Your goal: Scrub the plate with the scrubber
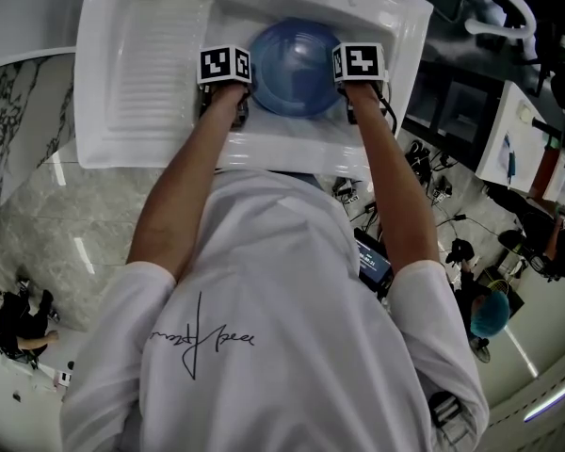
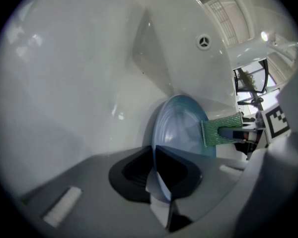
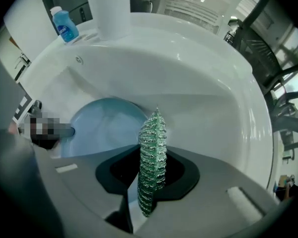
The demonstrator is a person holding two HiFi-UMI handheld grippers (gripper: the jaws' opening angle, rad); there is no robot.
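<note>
The left gripper (image 2: 156,170) has its jaws clamped on the near rim of the blue plate (image 2: 181,128). The rim runs edge-on between the jaws. The plate sits inside the basin of the white sink (image 1: 104,111), tilted up from the left side. The right gripper (image 3: 149,182) has its jaws clamped on the green scrubber (image 3: 151,157), which stands edge-on between them. The left gripper view shows the scrubber at the plate's right rim; I cannot tell whether it touches.

From the head view the plate fills the basin's middle, with a gripper close against each side. The basin's near wall lies just under both hands. The right gripper view shows bare white basin to the right of the scrubber, sloping up to the sink's broad rim. Beyond the plate the basin's back wall rises smooth, with a small round fitting (image 2: 203,41) set in it. A ridged drainboard (image 1: 160,64) takes up the sink's left part, well apart from the plate.

A blue bottle (image 3: 64,26) stands on the back ledge beside a white faucet column (image 3: 109,9). Its label is too small to read. The person's white shirt (image 1: 282,328) bears a dark handwritten script that I cannot make out. Each gripper's cube shows black-and-white square markers.
</note>
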